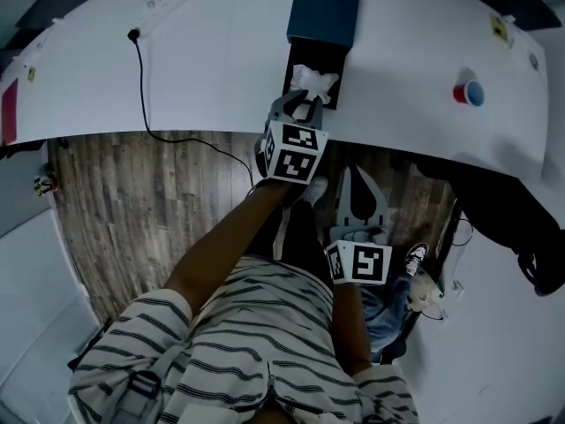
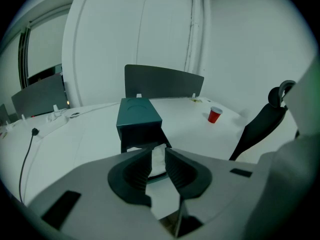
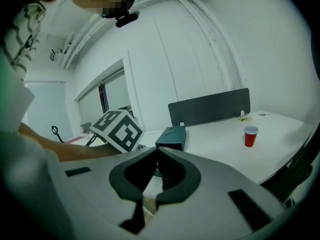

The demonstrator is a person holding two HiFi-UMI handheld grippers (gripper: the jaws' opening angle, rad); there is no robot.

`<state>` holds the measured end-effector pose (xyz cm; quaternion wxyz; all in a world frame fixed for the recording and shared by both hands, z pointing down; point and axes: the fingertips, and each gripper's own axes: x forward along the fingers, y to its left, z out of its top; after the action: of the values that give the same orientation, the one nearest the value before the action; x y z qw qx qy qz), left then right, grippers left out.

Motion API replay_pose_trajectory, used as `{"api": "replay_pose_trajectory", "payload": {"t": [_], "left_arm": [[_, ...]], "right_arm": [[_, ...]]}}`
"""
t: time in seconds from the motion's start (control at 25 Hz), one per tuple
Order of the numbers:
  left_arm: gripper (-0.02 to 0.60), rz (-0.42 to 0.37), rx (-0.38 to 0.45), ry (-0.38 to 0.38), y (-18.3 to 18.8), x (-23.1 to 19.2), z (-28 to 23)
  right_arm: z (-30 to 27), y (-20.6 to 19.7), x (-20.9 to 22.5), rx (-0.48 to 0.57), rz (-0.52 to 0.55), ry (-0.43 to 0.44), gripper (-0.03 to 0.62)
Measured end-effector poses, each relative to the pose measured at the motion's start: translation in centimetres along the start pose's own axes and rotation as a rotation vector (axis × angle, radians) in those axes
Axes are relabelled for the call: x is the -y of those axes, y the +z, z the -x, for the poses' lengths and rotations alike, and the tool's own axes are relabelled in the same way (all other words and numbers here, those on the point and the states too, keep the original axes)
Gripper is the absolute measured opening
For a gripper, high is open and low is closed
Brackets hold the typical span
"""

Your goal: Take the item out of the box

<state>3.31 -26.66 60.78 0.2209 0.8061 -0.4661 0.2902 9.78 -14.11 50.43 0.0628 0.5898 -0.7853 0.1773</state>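
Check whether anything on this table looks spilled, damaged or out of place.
Nothing looks spilled or broken. The teal box lies with its dark tray slid out towards the table edge. A crumpled white item bulges from the tray, pinched by the left gripper. The red cup stands upright.

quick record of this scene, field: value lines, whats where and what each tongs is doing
box: dark teal box on white table, black tray slid out
item: crumpled white item in tray
left tongs: shut on white item
right tongs: shut, empty, off the table edge
other: red cup, cable
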Motion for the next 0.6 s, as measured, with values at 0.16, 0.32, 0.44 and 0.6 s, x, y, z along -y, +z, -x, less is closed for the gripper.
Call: {"api": "replay_pose_trajectory", "payload": {"t": [0.16,0.32,0.44,0.6], "left_arm": [[0.083,-0.022,-0.029,0.01,-0.1,0.0,-1.2],[0.095,-0.024,-0.086,0.013,-0.9,0.0,-2.7],[0.095,-0.029,-0.115,0.028,-1.3,-0.3,-3.7],[0.095,-0.025,-0.152,0.055,-1.8,-0.8,-4.8]], "right_arm": [[0.0,-0.2,0.2,-0.001,-0.005,-0.005,0.018],[-0.1,-0.6,0.5,-0.01,-0.007,-0.004,0.018],[-0.2,-0.7,0.8,-0.014,-0.012,-0.008,0.018],[-0.3,-1.1,1.2,-0.02,-0.018,-0.009,0.018]]}}
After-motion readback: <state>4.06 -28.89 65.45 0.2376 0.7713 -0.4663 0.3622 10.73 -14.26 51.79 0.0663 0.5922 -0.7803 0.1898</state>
